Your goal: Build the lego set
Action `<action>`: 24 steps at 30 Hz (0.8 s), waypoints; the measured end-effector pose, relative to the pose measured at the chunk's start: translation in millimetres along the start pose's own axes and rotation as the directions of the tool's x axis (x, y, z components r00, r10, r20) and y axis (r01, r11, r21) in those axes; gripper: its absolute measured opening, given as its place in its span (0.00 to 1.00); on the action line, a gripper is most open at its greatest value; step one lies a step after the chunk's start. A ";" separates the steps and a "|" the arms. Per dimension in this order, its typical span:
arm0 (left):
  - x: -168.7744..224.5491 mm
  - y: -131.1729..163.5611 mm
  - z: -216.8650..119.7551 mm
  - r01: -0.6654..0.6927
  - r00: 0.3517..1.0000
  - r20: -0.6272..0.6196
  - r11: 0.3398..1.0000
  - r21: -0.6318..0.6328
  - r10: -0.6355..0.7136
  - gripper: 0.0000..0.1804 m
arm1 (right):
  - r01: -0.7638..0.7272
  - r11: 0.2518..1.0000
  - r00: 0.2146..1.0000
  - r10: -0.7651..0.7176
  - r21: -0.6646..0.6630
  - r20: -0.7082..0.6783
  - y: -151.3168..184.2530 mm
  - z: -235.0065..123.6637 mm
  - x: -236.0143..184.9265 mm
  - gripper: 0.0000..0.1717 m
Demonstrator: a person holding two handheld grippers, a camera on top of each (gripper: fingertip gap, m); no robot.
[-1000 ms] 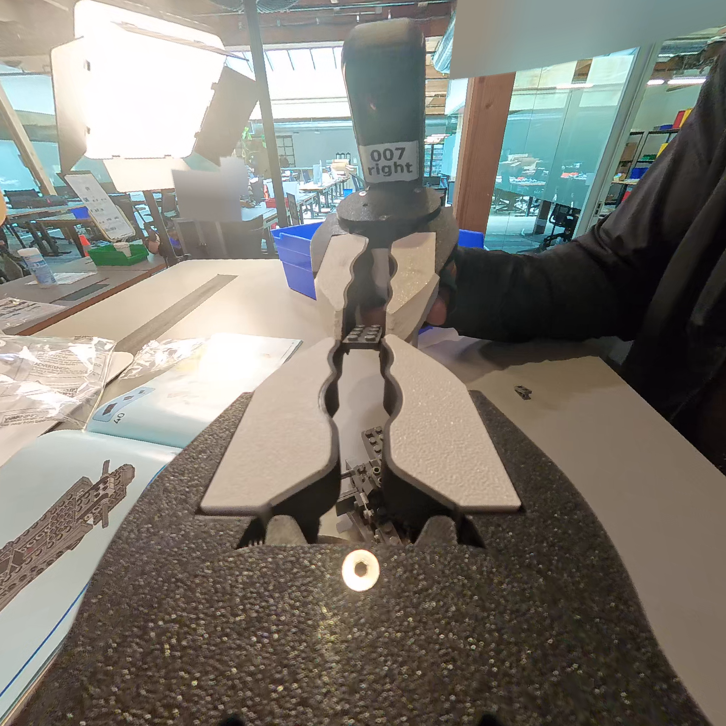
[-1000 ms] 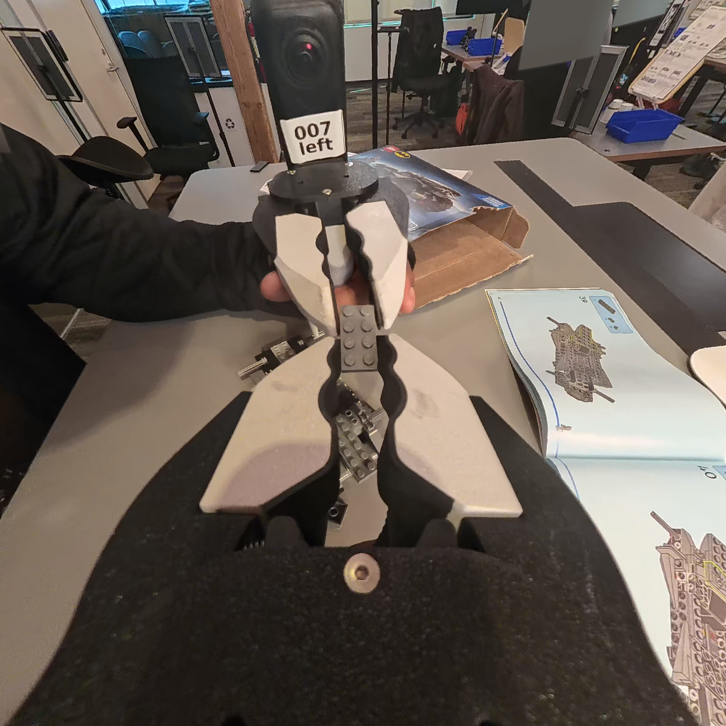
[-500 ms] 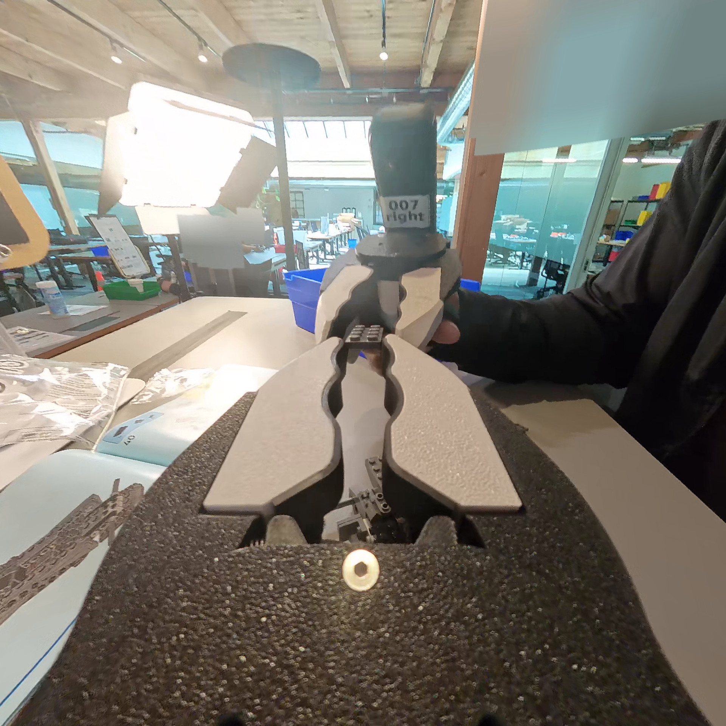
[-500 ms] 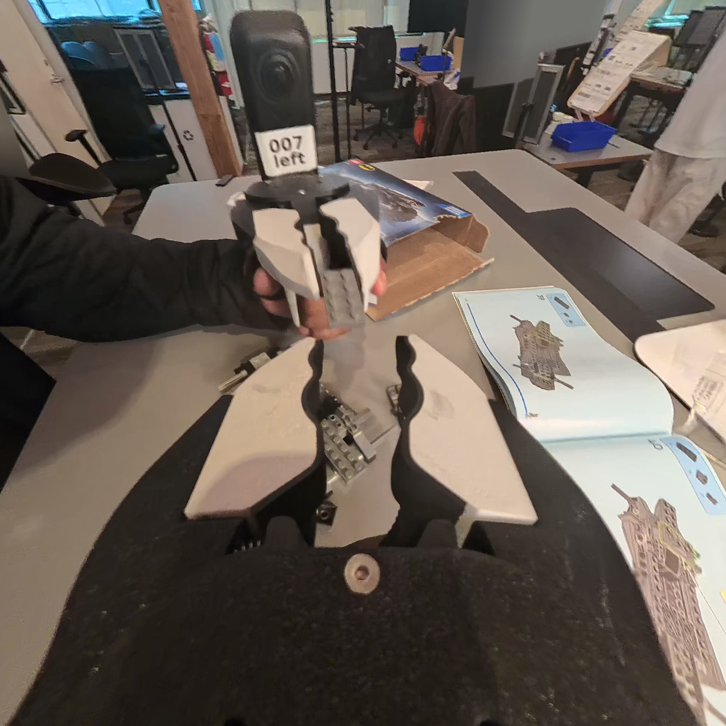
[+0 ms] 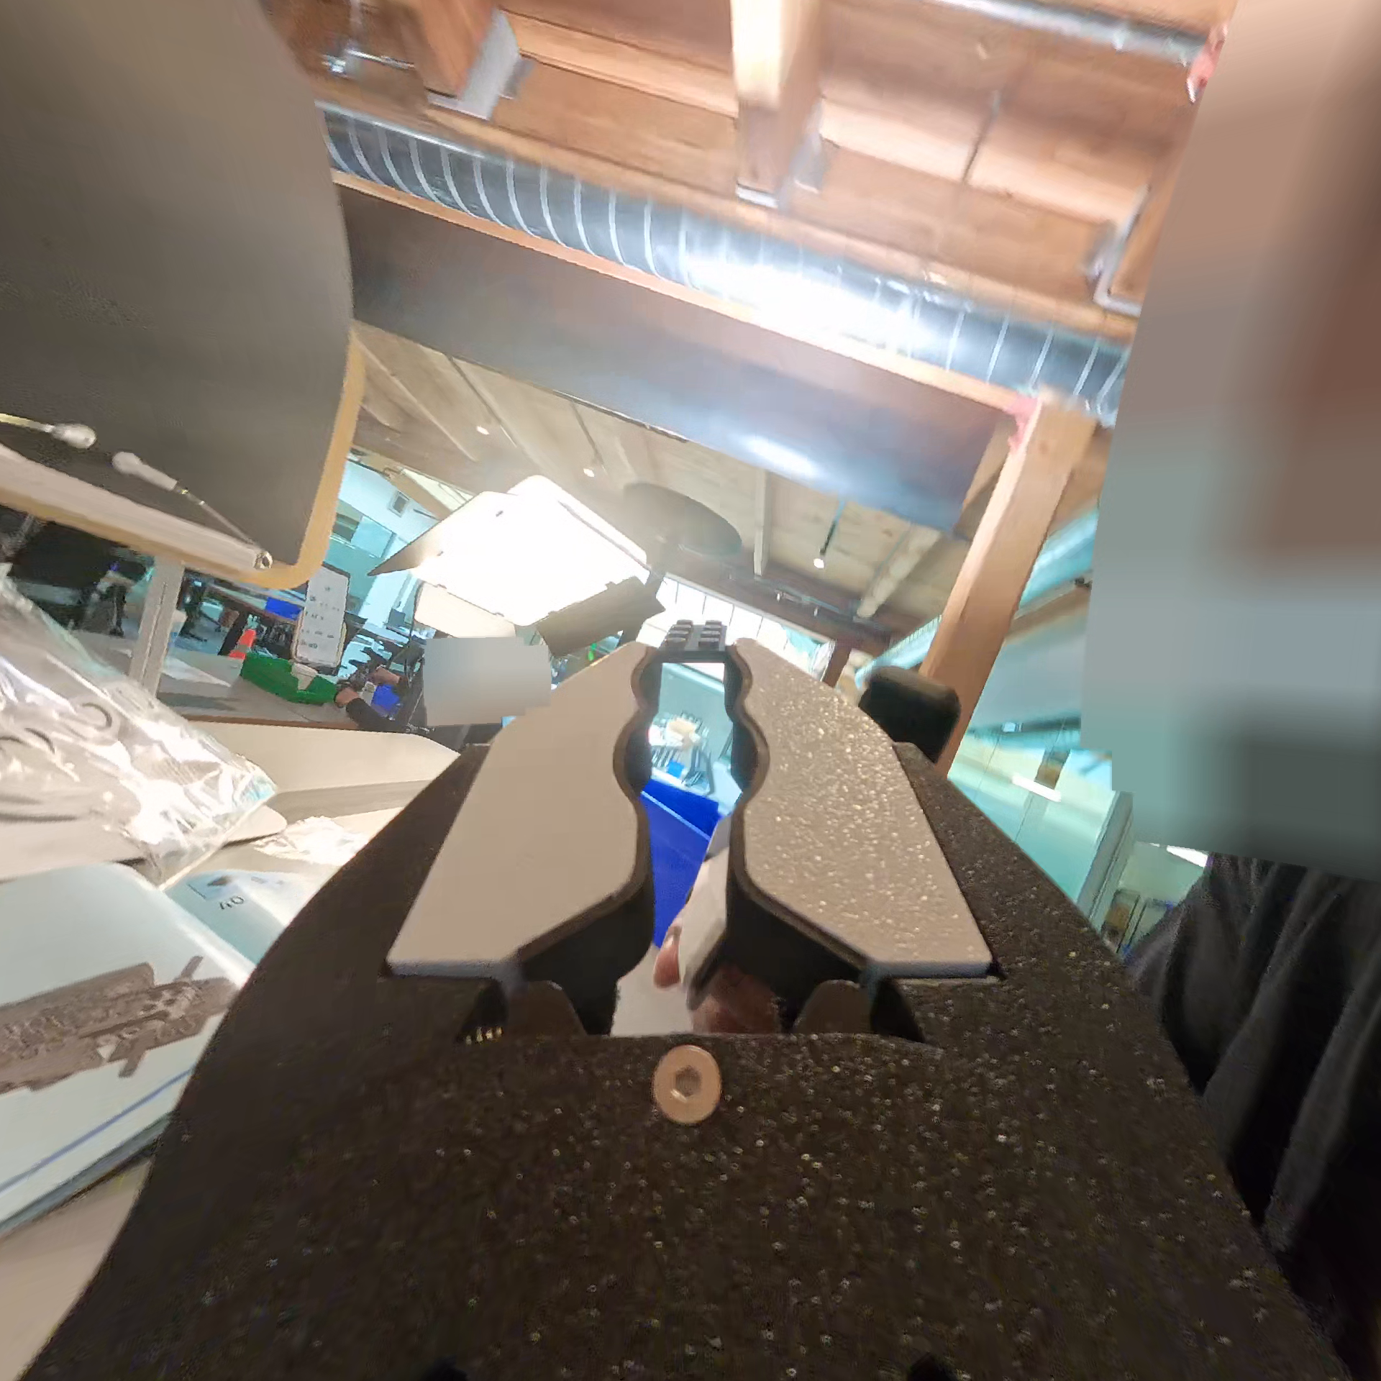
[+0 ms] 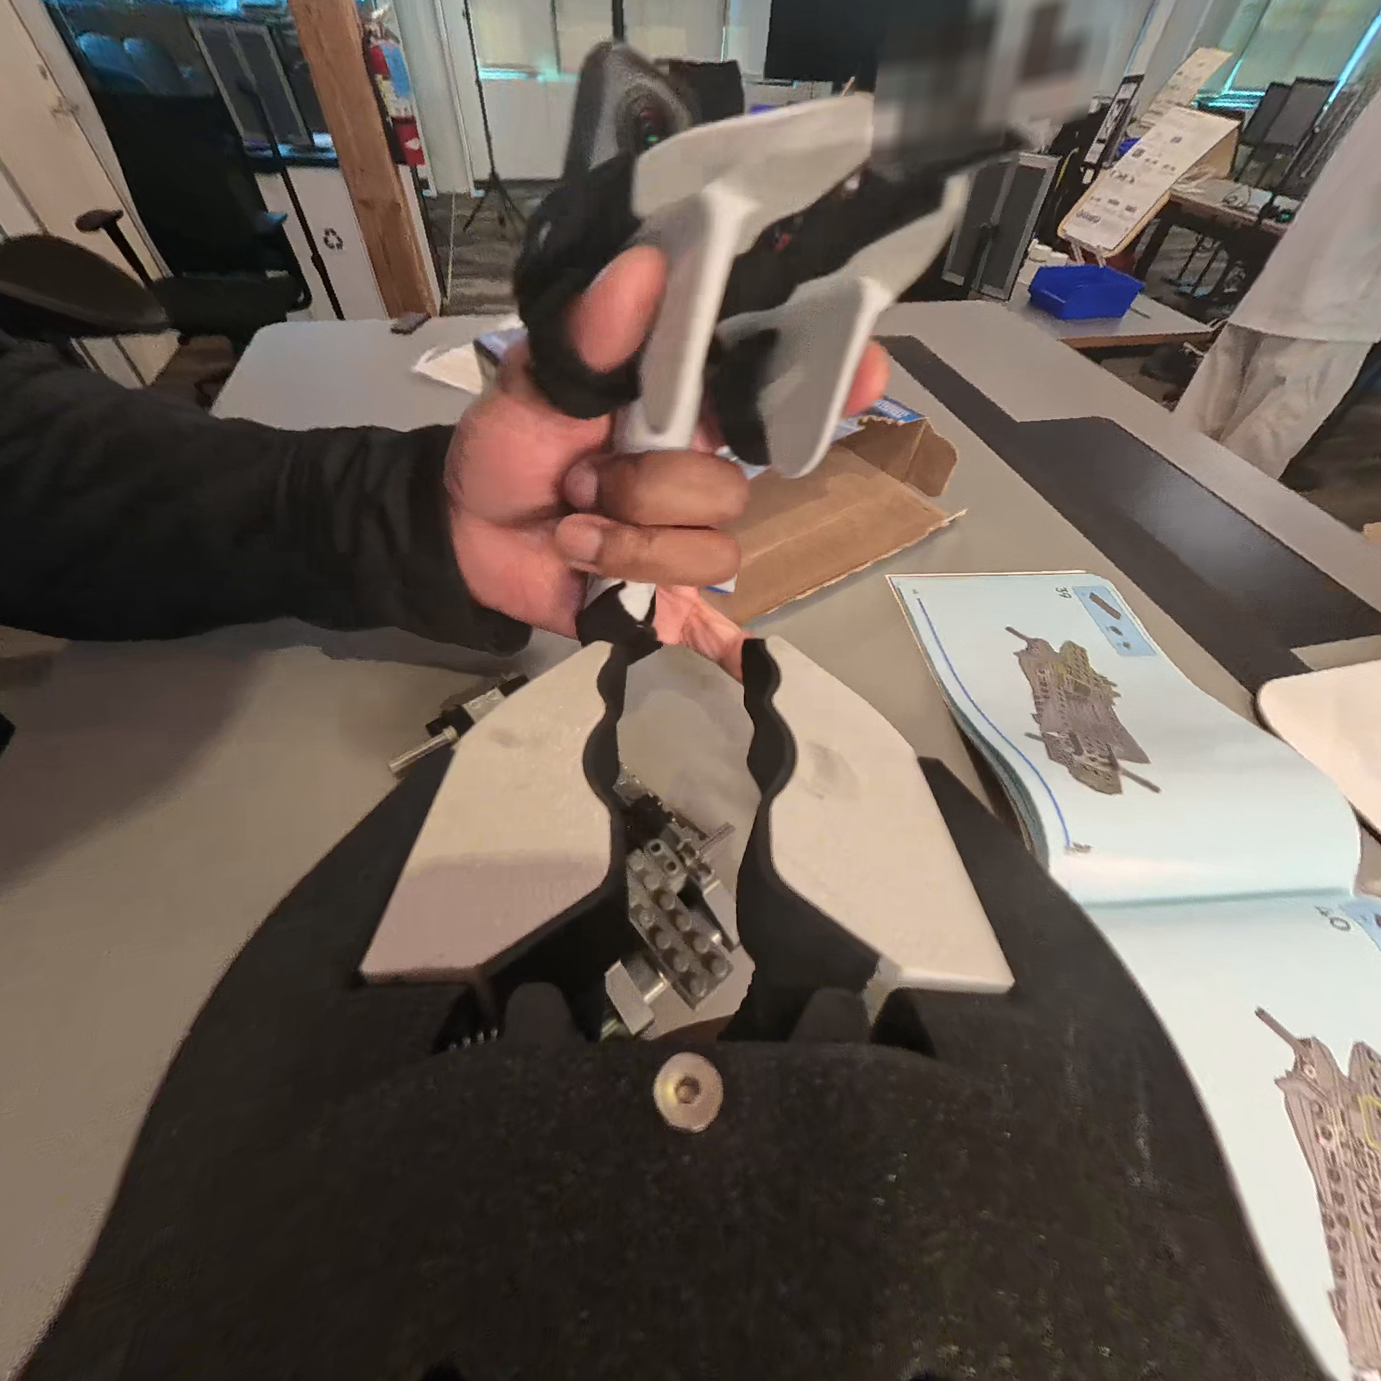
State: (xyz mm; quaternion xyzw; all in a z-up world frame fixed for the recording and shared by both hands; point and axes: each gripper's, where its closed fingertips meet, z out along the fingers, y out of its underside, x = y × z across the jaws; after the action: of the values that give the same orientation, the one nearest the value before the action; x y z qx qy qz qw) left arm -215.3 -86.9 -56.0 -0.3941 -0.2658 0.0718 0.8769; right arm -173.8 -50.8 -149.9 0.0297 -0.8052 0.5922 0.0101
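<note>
My left gripper (image 5: pixel 691 657) is shut on a small dark grey studded plate (image 5: pixel 696 639), pinched at the very tips and tilted up toward the ceiling. In the right wrist view the left gripper (image 6: pixel 747 261) shows blurred, raised and tilted, with a person's hand (image 6: pixel 598 516) around its grip; the plate cannot be made out there. My right gripper (image 6: pixel 680 657) is open with nothing between its pads, just below that hand. A grey brick assembly (image 6: pixel 680 927) lies on the table (image 6: pixel 187 822) under the right gripper's fingers.
An open instruction booklet (image 6: pixel 1121 747) lies to the right; it also shows in the left wrist view (image 5: pixel 112 971). A cardboard box (image 6: pixel 822 523) sits behind the hand. A small axle part (image 6: pixel 456 728) lies to the left. Clear plastic bags (image 5: pixel 97 747) and a blue bin (image 5: pixel 680 822) lie farther off. Tip to tip, the grippers are about 11 centimeters apart.
Both grippers held the plate a second ago. My right gripper opened and let it go. My left gripper then lifted and tilted upward with the plate still in its tips.
</note>
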 end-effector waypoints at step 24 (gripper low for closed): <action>26.5 -40.6 5.5 0.489 0.863 -0.271 0.842 0.228 -0.427 0.09 | 0.166 0.986 0.961 -0.155 -0.032 0.228 1.4 24.5 -59.9 0.03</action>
State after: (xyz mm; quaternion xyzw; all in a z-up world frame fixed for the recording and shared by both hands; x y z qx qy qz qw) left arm -199.1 -102.0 -12.6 -0.1916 -0.2453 -0.1446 0.9393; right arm -113.6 -71.6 -161.6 0.1614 -0.8110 0.5614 -0.0323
